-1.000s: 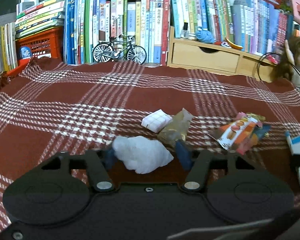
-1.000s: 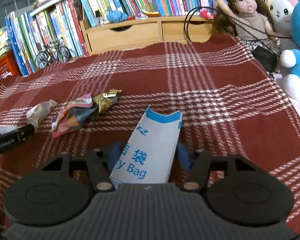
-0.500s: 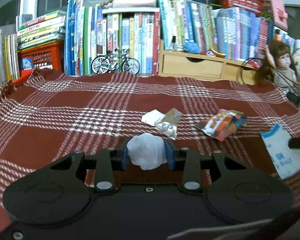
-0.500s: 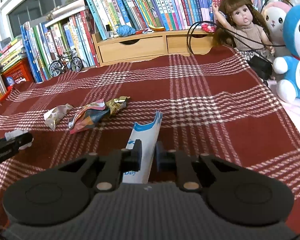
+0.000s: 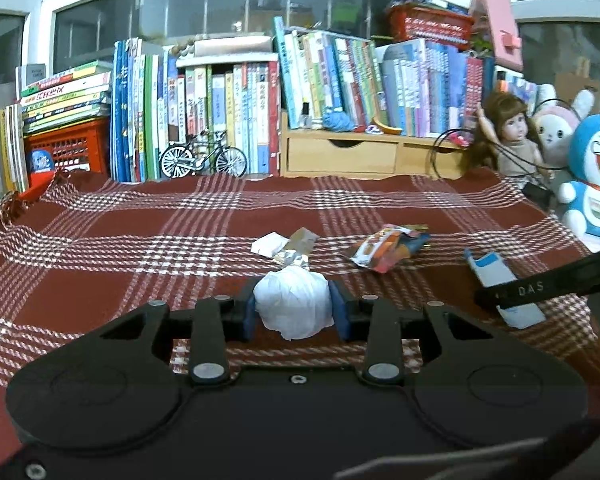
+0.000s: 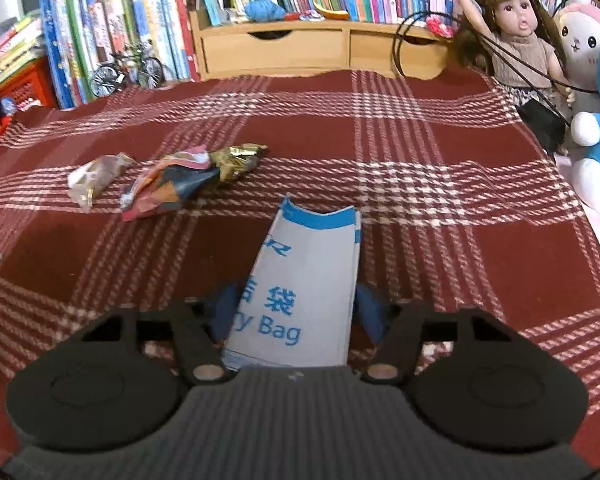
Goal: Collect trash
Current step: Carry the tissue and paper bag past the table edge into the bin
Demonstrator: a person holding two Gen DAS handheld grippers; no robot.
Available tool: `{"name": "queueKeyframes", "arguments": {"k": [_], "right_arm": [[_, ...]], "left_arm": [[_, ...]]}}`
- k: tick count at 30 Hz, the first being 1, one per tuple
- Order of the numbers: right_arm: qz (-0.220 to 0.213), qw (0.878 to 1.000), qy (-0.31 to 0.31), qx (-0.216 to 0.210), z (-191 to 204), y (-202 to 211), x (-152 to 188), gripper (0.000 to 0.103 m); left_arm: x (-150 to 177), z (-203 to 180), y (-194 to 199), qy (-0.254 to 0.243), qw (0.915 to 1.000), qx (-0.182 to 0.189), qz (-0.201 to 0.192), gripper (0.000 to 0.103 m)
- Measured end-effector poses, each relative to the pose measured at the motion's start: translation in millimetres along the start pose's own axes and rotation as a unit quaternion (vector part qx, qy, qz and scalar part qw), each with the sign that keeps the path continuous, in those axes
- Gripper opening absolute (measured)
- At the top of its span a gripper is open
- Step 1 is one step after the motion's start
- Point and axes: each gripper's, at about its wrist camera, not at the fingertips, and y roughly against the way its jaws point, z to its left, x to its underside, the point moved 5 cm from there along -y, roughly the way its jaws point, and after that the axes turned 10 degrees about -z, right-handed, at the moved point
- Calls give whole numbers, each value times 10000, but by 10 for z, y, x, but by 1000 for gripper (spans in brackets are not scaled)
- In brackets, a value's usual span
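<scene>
Left wrist view. My left gripper [image 5: 294, 312] is clamped on a crumpled white paper wad [image 5: 294, 306], both blue pads pressing its sides. A second ago the jaws stood wider around the wad as it lay on the red-and-white plaid cloth [image 5: 100, 248]; they closed, and the wad now rides clear of the cloth. I count that piece as collected. Left on the cloth, farther off: a small white folded scrap [image 5: 269, 243], a silvery-brown foil wrapper [image 5: 296, 249] touching it, and a bright orange-and-blue snack wrapper [image 5: 388, 247] to the right.

Right wrist view. My right gripper [image 6: 296, 312] has a flat white-and-blue paper bag [image 6: 304, 276] between its pads. The jaws pinched the bag narrow half a second ago and have just been opening; the bag has sprung flat and wide, its mouth pointing away. I cannot tell whether the pads press its edges.

Containers. The paper bag: inside hidden. The pale wooden drawer unit [image 6: 320, 46] far back: drawers shut. I see no bin, so I judge the bag is the receptacle.
</scene>
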Motion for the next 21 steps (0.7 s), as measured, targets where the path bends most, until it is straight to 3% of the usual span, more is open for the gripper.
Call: {"name": "queueKeyframes", "arguments": {"k": [3, 4, 11, 21], "right_arm": [[-245, 9997, 25, -53, -11, 129, -22, 45], [-297, 9995, 29, -39, -17, 168, -39, 35], [-448, 9987, 39, -220, -6, 400, -27, 30], [-808, 9914, 187, -1015, 256, 997, 211, 30]], "left_arm": [[-5, -18, 124, -1, 10000, 63, -77, 34], [-6, -24, 160, 3, 9999, 90, -90, 34], [8, -53, 390, 45, 9996, 240, -140, 34], [186, -132, 788, 13, 9990, 455, -30, 34]]}}
